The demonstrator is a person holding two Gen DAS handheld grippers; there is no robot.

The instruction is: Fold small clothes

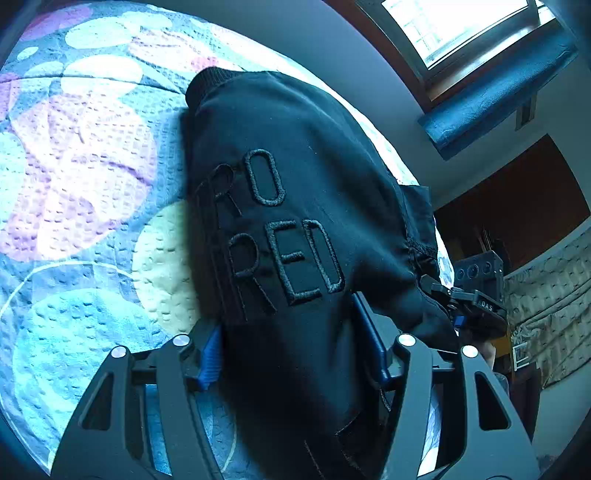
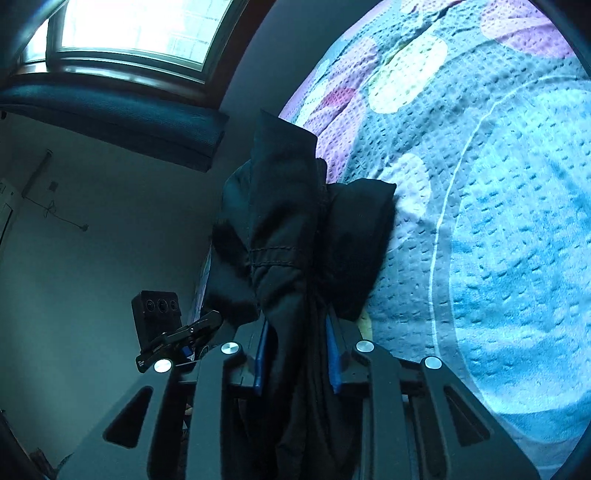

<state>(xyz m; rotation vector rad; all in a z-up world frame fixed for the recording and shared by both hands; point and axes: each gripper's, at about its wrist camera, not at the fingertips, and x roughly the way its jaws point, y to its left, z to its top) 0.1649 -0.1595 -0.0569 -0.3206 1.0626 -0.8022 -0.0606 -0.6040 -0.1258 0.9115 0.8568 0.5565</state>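
Observation:
A small black garment (image 1: 295,206) with raised black letters and a ribbed cuff at its far end is held above the bed. My left gripper (image 1: 291,354) is shut on it, and the cloth bulges thickly between the blue pads (image 1: 210,354). In the right wrist view the same black garment (image 2: 288,236) hangs bunched and my right gripper (image 2: 297,354) is shut on a fold of it. The other gripper shows in each view: the right one in the left wrist view (image 1: 476,299), the left one in the right wrist view (image 2: 177,336).
A quilted bedspread (image 1: 81,184) in blue with pastel circles lies under the garment; it also shows in the right wrist view (image 2: 498,221). Beyond the bed edge are a grey wall (image 2: 110,221), a window (image 2: 140,26) and a blue roller blind (image 1: 495,96).

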